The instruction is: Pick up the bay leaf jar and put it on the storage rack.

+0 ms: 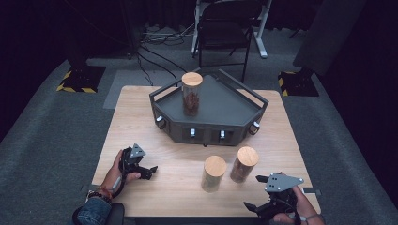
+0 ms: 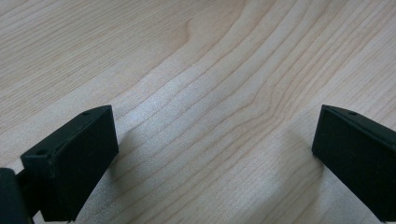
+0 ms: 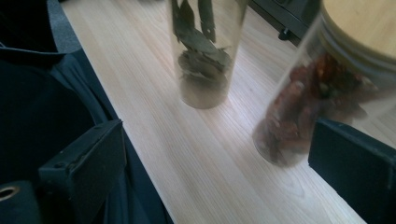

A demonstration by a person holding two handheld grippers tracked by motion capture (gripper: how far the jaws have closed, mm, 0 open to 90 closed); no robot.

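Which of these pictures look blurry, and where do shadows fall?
Right gripper view: the clear jar of reddish dried pieces is smeared, the clear jar of green leaves soft. Left gripper view: sharp, with soft shadows on the pale wooden table. High view: dim surroundings.

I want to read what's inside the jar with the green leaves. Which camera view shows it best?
The right gripper view: the leaf jar stands close, its dried green leaves plain through the glass, though its lid is cut off. The high view shows the whole jar with its wooden lid, but too small for the contents. The left gripper view faces bare table.
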